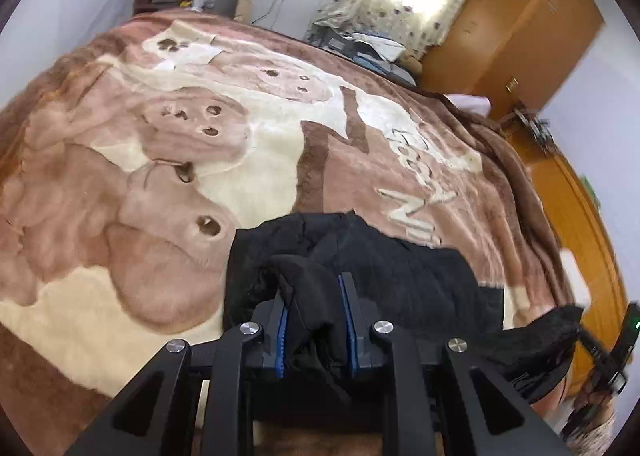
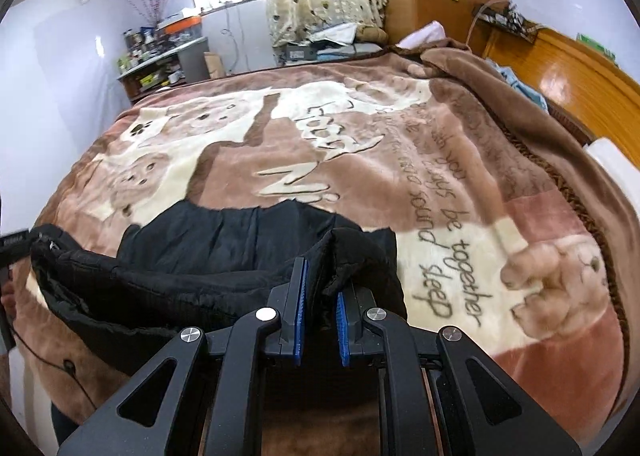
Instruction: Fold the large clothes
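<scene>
One bear-print blanket across bed

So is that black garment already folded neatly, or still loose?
Still loose. The black garment is bunched and sagging between the left hand-held gripper and right hand-held gripper, part lying rumpled on the blanket.

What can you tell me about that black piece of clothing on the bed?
The black garment is large and dark, of matte, slightly padded-looking fabric, with a zipper showing along one edge. It lies bunched and partly doubled over on the brown and cream blanket at the near edge of the bed. Its near edge is lifted: the left gripper pinches one bunched fold and the right gripper another, blue-padded fingers pressing the cloth, which sags between them.
</scene>
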A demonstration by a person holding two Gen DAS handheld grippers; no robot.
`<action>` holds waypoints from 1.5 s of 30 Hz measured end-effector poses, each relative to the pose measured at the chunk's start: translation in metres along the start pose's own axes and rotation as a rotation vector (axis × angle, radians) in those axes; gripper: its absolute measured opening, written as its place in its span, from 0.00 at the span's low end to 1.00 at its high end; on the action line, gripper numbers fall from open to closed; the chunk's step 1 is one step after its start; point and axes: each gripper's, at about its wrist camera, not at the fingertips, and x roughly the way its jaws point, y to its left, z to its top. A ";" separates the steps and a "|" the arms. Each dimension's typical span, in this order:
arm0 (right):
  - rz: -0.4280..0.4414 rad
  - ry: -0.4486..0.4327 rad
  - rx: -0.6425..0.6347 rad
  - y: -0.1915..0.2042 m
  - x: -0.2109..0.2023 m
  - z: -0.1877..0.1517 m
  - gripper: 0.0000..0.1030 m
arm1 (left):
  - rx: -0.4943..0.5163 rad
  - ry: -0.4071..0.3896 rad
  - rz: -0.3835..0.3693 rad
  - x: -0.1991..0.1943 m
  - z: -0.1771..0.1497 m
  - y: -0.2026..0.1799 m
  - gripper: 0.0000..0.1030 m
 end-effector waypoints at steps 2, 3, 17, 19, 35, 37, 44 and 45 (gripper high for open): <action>0.000 0.020 0.012 -0.003 0.016 0.008 0.13 | -0.035 0.030 0.012 0.021 0.012 0.004 0.23; 0.004 0.033 0.018 -0.004 0.027 0.012 0.13 | -0.034 0.037 0.021 0.028 0.016 0.003 0.23; -0.002 0.256 0.199 -0.030 0.142 0.048 0.15 | -0.099 0.146 0.123 0.122 0.054 0.026 0.60; 0.006 0.277 0.271 -0.039 0.148 0.050 0.16 | -0.165 0.132 0.077 0.117 0.058 0.038 0.62; -0.054 0.069 0.156 -0.055 0.087 0.063 0.51 | -0.056 -0.002 0.063 0.043 0.041 0.083 0.82; -0.047 0.044 0.052 -0.052 0.076 0.049 0.51 | 0.010 0.051 0.050 0.055 0.032 0.077 0.82; 0.089 0.126 -0.042 -0.067 0.094 -0.008 0.68 | 0.132 0.150 -0.005 0.101 0.010 0.045 0.83; 0.129 0.131 -0.020 -0.071 0.100 -0.012 0.68 | 0.124 0.164 -0.012 0.108 0.009 0.043 0.83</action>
